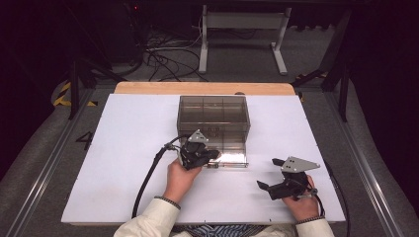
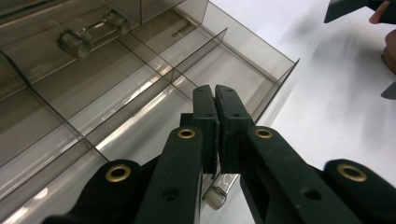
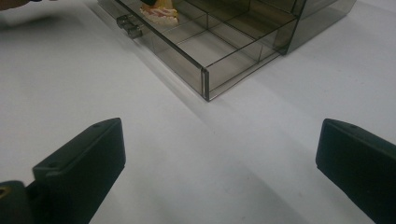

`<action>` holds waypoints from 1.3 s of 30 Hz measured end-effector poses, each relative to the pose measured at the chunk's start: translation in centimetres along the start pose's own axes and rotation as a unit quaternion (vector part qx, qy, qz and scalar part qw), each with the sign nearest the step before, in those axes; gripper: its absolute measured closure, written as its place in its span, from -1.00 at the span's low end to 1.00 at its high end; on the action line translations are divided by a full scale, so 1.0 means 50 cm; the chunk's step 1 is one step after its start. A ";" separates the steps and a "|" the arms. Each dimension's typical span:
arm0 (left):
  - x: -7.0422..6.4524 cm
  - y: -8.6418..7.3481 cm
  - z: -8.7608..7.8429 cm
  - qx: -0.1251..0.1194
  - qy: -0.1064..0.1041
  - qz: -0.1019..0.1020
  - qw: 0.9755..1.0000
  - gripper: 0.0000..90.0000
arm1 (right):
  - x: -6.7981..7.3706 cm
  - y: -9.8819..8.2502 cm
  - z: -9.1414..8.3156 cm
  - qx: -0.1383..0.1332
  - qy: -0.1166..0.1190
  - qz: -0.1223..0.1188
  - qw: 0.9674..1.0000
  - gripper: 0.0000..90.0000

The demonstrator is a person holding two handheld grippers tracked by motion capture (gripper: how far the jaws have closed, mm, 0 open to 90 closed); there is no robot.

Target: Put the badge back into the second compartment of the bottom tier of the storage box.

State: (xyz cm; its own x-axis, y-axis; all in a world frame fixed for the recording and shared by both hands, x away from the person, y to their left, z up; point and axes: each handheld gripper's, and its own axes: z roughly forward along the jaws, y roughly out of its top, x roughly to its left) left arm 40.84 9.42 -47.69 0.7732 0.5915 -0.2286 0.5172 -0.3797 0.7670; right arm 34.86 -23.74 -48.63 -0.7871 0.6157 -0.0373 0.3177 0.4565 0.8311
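One pulled-out drawer (image 3: 205, 44) of divided compartments holds an orange-white item (image 3: 161, 13).

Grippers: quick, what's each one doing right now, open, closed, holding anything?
Left gripper: closed on the front wall of the pulled-out drawer, above its handle.
Right gripper: open, holding nothing, over the table.

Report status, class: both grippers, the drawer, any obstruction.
Left gripper shut, over the pulled-out smoky transparent plastic drawer. Right gripper open, holding nothing, on the white table. No obstruction seen.
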 end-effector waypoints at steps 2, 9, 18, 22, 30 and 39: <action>0.001 -0.001 0.003 0.001 0.000 -0.003 1.000 0.95 | 0.000 0.000 0.000 0.000 0.000 0.000 1.000 -0.96; 0.002 -0.002 0.007 0.008 -0.004 -0.009 1.000 0.95 | 0.000 0.000 0.001 0.001 0.001 0.000 1.000 -0.96; 0.003 -0.003 0.011 0.017 0.001 -0.012 1.000 0.94 | 0.000 0.000 0.001 0.002 0.001 0.000 1.000 -0.96; 0.006 -0.003 0.012 0.020 -0.001 -0.015 1.000 0.94 | 0.000 0.000 0.001 0.002 0.001 0.000 1.000 -0.96; 0.005 -0.001 0.012 0.023 0.023 -0.015 0.999 0.73 | 0.000 0.000 0.001 0.002 0.001 -0.001 1.000 -0.96; 0.008 0.002 -0.002 0.007 0.041 -0.019 0.999 0.16 | 0.000 0.000 0.000 0.000 0.000 -0.001 1.000 -0.96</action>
State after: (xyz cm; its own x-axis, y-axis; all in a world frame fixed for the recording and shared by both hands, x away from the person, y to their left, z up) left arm 41.19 9.71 -47.62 0.7204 0.6617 -0.2077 0.5514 -0.3649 0.7502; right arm 34.85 -23.72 -48.63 -0.7881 0.6143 -0.0387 0.3162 0.4579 0.8309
